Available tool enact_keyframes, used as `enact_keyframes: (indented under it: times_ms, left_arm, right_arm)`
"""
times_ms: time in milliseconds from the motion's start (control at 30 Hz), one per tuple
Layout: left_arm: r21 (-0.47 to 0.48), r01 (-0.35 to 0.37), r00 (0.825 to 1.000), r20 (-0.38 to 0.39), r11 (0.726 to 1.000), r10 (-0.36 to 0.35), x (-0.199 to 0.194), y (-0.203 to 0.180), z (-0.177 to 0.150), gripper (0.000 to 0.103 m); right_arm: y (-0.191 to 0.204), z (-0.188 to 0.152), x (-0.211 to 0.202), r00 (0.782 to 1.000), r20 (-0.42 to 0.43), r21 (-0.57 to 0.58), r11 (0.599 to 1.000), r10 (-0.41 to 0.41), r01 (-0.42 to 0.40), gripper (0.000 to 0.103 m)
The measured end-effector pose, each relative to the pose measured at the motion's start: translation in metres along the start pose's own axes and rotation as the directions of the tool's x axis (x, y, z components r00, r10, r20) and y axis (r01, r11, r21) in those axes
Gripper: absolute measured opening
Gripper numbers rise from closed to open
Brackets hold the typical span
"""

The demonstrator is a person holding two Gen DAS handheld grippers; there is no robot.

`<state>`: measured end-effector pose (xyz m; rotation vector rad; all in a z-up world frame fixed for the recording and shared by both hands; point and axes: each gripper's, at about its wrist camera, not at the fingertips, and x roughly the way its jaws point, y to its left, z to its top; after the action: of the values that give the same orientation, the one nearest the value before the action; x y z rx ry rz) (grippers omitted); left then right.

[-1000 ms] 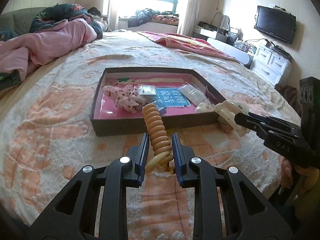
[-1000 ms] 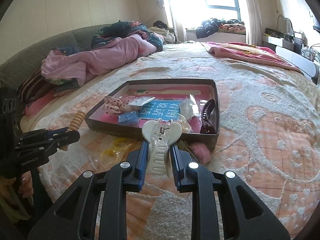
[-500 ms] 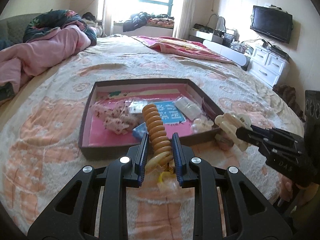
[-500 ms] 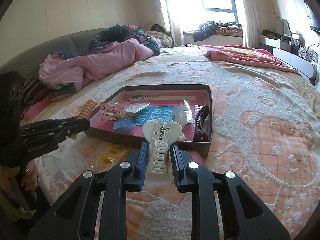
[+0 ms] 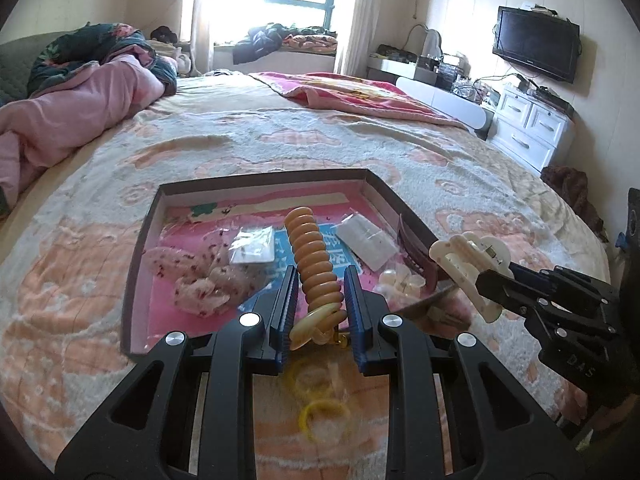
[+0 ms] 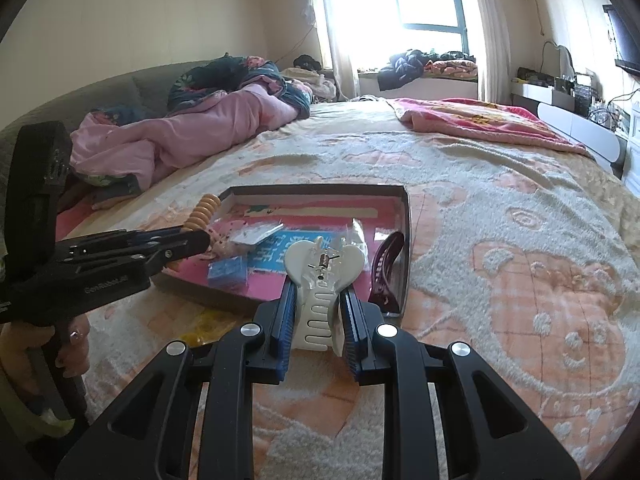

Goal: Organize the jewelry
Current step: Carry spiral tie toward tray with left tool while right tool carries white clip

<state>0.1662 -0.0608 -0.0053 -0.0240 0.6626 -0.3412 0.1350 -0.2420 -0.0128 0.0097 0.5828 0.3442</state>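
My left gripper (image 5: 319,312) is shut on an amber coiled hair tie (image 5: 314,258), held upright above the near edge of the shallow dark tray (image 5: 138,240) with a pink floor. My right gripper (image 6: 319,320) is shut on a white claw hair clip (image 6: 322,276), held just before the tray's near right corner (image 6: 404,280). The right gripper and its clip also show in the left wrist view (image 5: 466,258); the left gripper and hair tie show in the right wrist view (image 6: 202,216). In the tray lie a floral scrunchie (image 5: 200,280), small plastic bags (image 5: 366,240), a blue packet (image 6: 227,272) and a maroon claw clip (image 6: 386,268).
Yellow rings in a clear bag (image 5: 320,400) lie on the blanket in front of the tray. A pink quilt (image 6: 180,136) is heaped at the far left of the bed. White drawers (image 5: 528,128) and a wall TV (image 5: 536,50) stand at the right.
Both grippers have moved forward and up towards the tray with their items still held. The tray now looks nearer and lies under the hair tie.
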Motion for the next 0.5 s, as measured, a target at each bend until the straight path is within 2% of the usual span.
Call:
enact_keyframes:
  times_ms: [333,500]
  left_arm:
    - [0.003,0.017,0.999,-0.035,1.000,-0.017,0.030,0.004,0.006,0.016]
    - [-0.011,0.053,0.997,-0.057,0.999,-0.053,0.045,0.008,0.006,0.016]
  right_arm:
    - [-0.007,0.017,0.019,1.000,-0.008,-0.036,0.999,-0.030,0.030,0.021]
    - [-0.014,0.021,0.032,0.999,-0.029,-0.035,0.999,-0.037,0.036,0.021]
